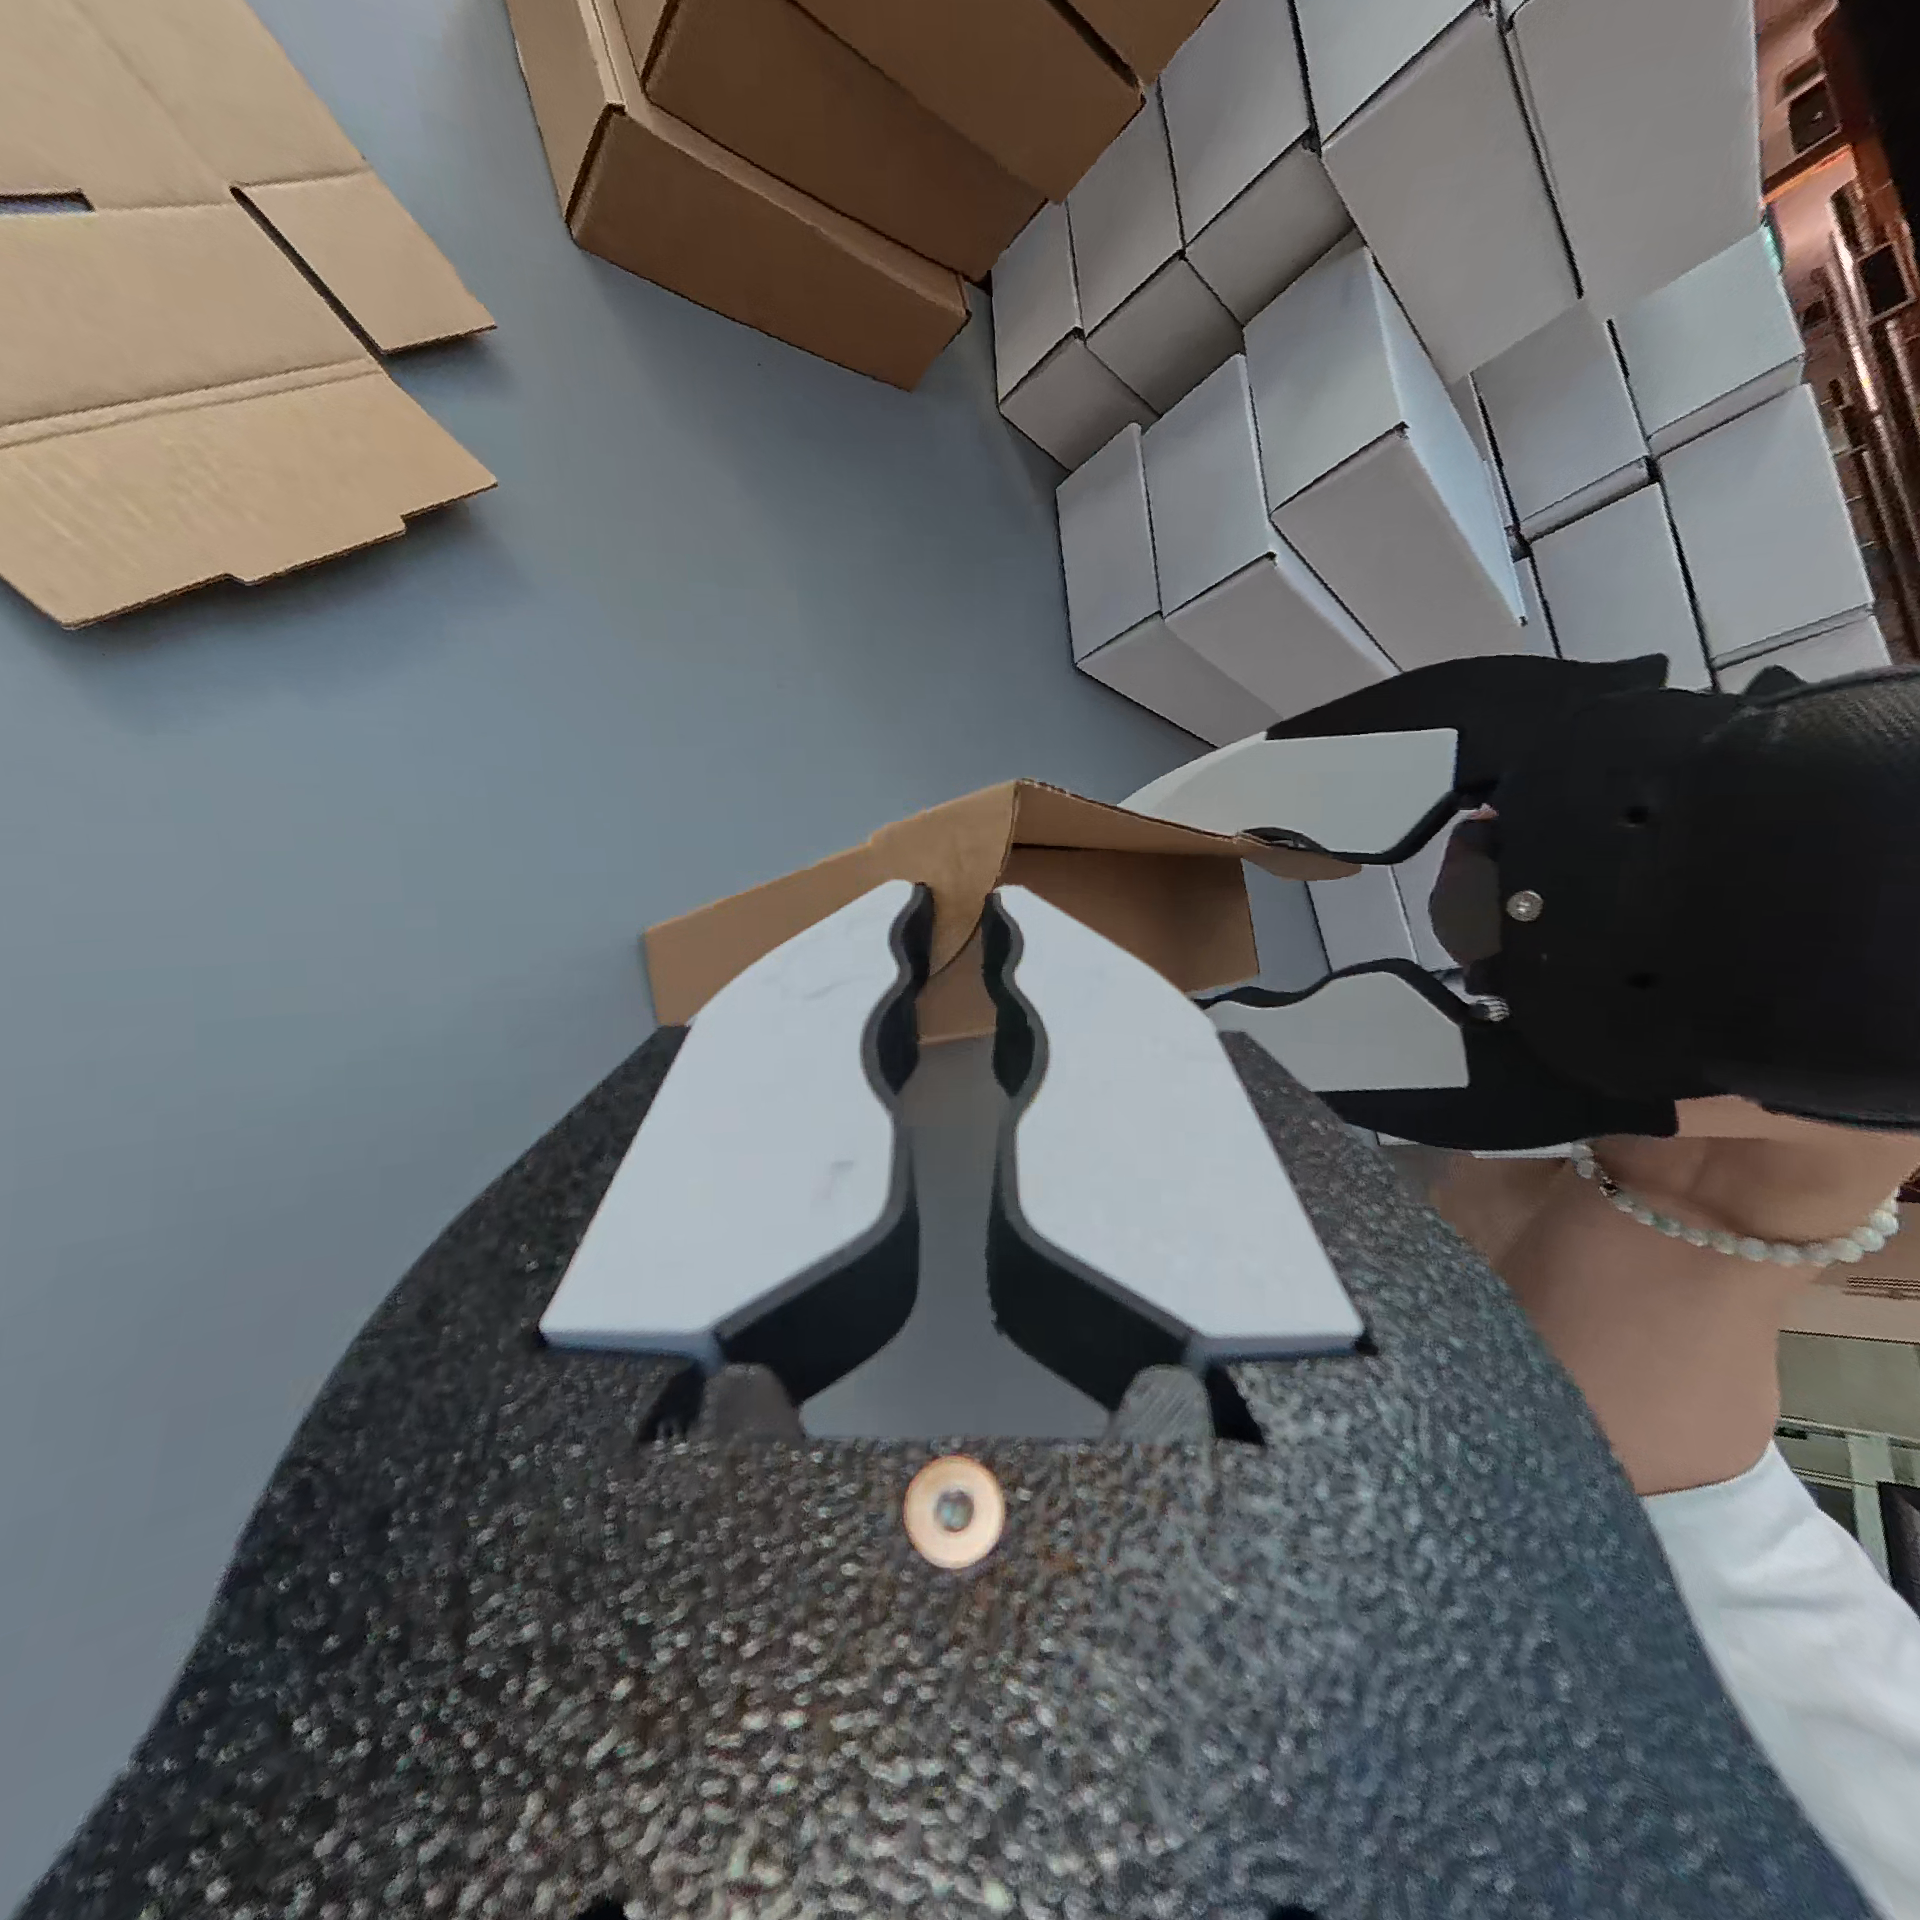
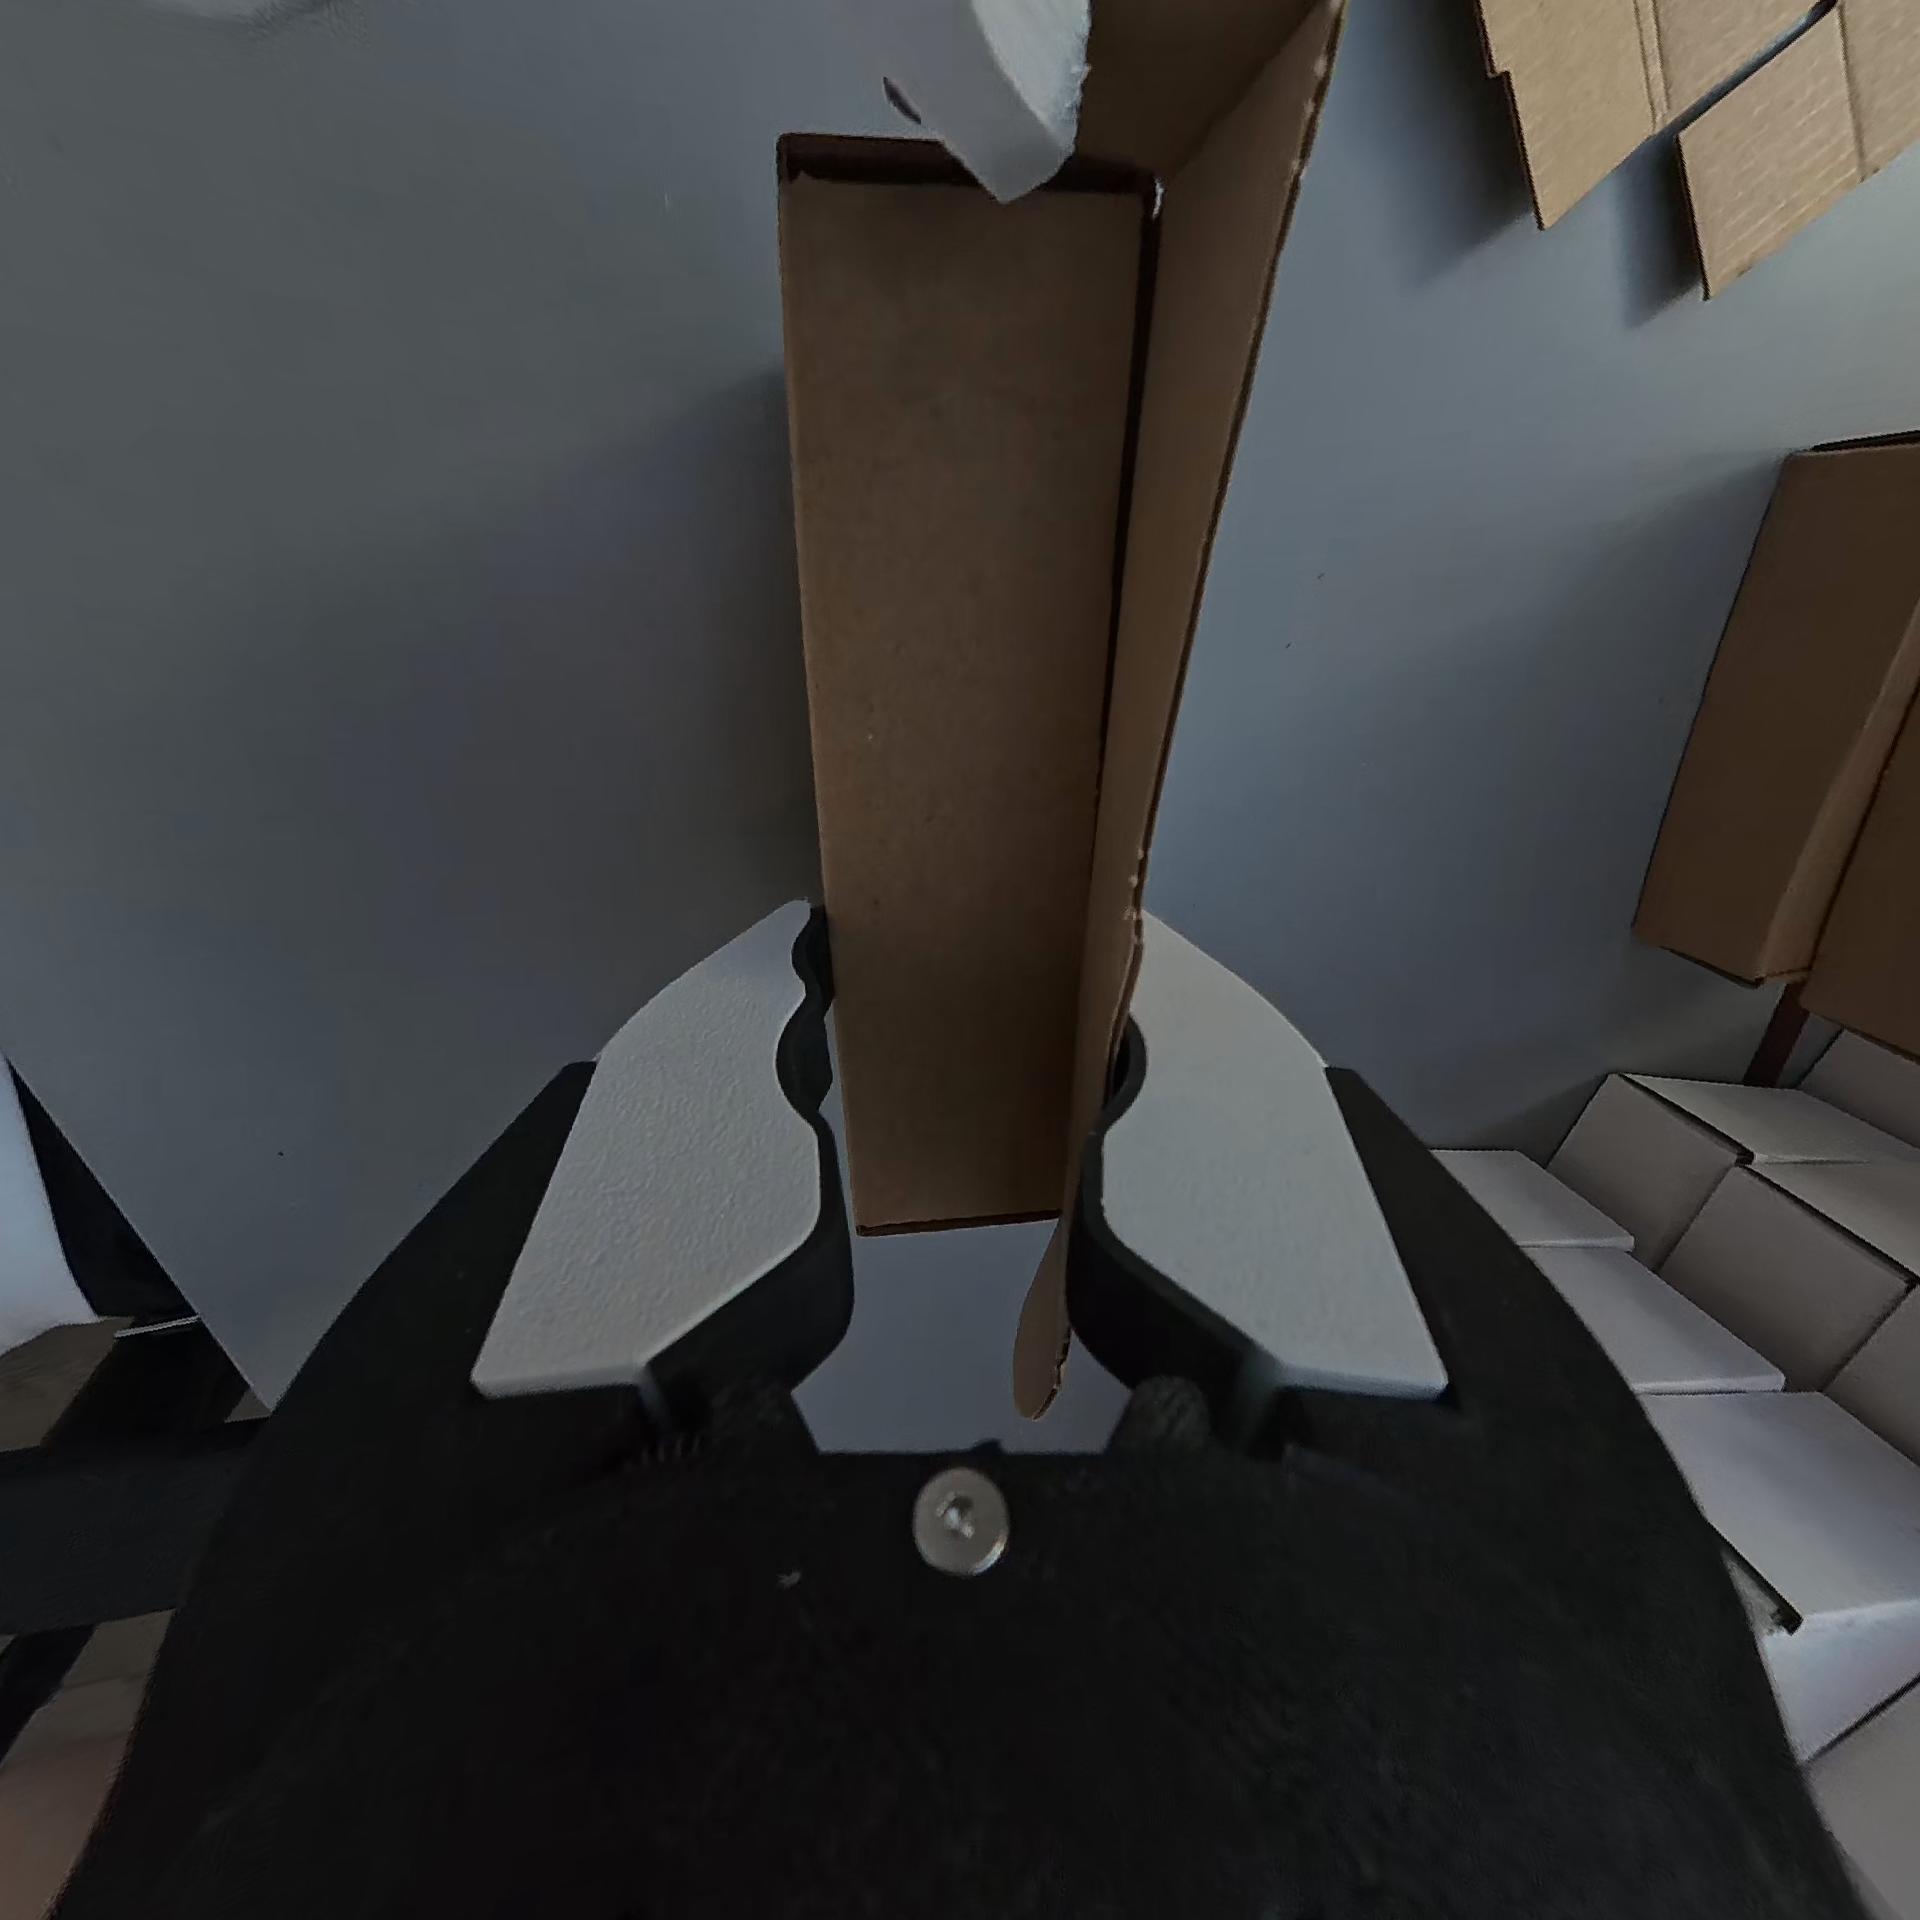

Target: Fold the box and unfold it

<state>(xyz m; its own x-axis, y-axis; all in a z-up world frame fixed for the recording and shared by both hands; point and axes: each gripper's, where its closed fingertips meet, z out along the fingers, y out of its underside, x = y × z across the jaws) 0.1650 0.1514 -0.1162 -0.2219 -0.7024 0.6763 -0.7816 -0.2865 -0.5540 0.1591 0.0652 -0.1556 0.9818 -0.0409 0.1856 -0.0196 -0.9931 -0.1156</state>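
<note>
Nearest, the left tool (image 1: 954, 914) pinches a thin flap at one end of the brown box (image 1: 1091, 883); the right tool (image 2: 971, 1049) clamps across the box's opposite end, over its narrow body and a loose side flap. The box hangs above the grey worktop (image 1: 520, 779). Likely light, stiff along its panels and floppy at its creases, it is best held near the folds. Its interior stays hidden. Beyond the box lie flat cardboard sheets (image 1: 187, 343) and stacked white boxes (image 1: 1455, 416).

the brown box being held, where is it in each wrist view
Left wrist view: the brown box sits at centre, its near corner pinched in the left gripper, its right end between the right gripper's fingers.
Right wrist view: it runs up the middle, its near end between the right gripper's fingers.
Shared landmark: the stacked white boxes.
</note>
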